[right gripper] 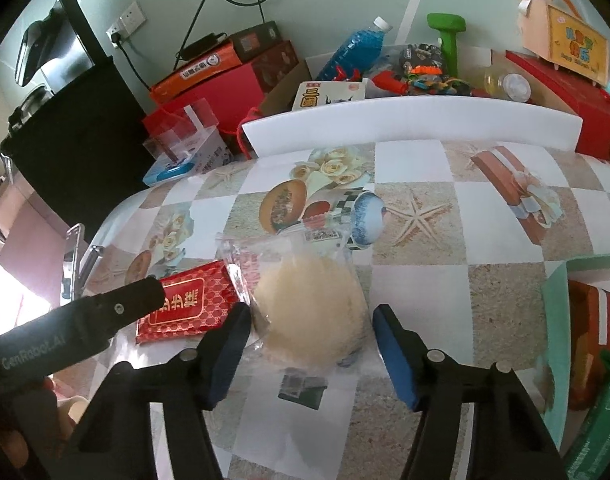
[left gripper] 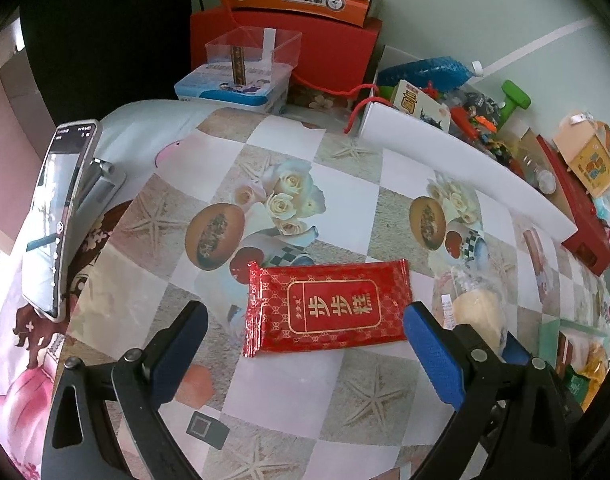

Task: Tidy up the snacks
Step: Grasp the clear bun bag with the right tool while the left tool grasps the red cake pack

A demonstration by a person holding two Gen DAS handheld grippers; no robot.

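Red snack packet (left gripper: 327,307) lies flat, long axis crosswise between spread left tongs (left gripper: 305,344); right tongs (right gripper: 311,336) straddle the clear-wrapped pastry (right gripper: 309,312), unclamped.

Red snack packet (left gripper: 327,307) between left gripper's (left gripper: 305,354) spread fingers (left gripper: 433,354)

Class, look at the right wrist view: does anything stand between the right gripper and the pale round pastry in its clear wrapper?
Nothing visible does. The pastry lies on the table directly between the right gripper's jaws. The red packet lies beside it, off to the left, outside that gap.
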